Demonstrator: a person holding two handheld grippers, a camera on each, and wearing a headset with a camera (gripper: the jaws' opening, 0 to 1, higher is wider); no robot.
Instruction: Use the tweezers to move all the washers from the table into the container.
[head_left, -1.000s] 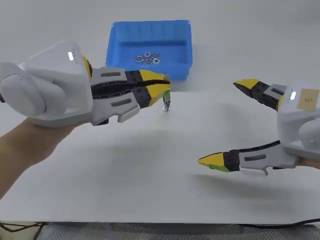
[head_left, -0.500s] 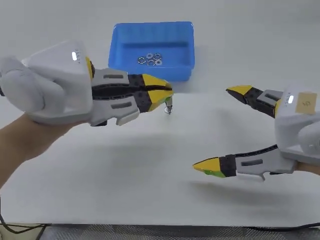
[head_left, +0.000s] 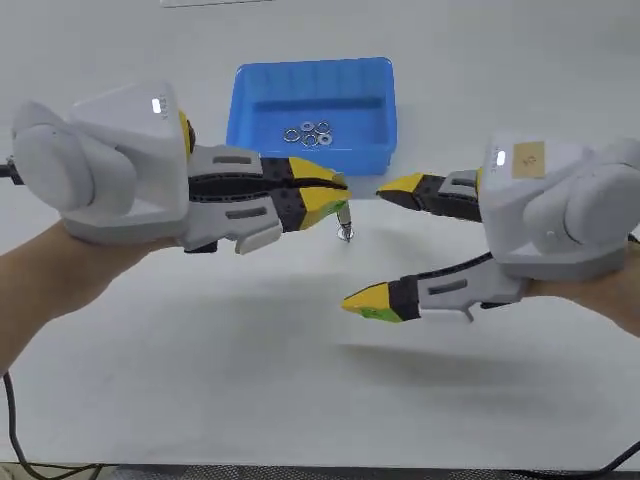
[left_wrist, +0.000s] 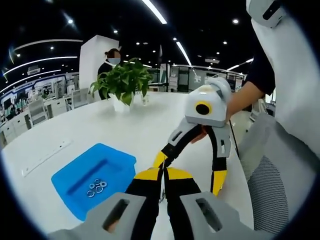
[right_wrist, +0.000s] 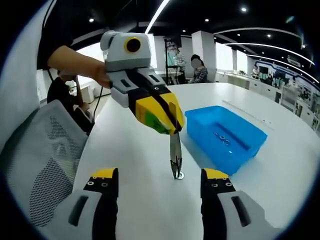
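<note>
**Tweezers (head_left: 343, 213) tip-down on a washer (head_left: 347, 236), just short of the container (head_left: 250, 100)**

Head view: the left hand-held gripper (head_left: 338, 190) is clamped on the tweezers. Their long axis stands near upright, with the tips at a lone washer on the white table (head_left: 250, 340). Whether the tips actually pinch it, I cannot tell. The blue container lies near, beyond the washer on the side away from the person, with several washers (head_left: 310, 132) in it. The right hand-held gripper (head_left: 385, 243) hangs just beside the tweezers, jaws wide apart and empty. The left is the working hand, so the coming move is likely a lift and a short carry forward.

Left gripper view: its own jaws press together at the bottom. The container sits ahead to the left, and the right hand-held gripper faces it, spread open.

Right gripper view: its parted jaws frame the tweezer tips and the washer, with the container off to the right. The table is smooth and plain. Around it is an open office with strip lights (right_wrist: 160, 12) and a mesh chair (right_wrist: 45, 150).
</note>
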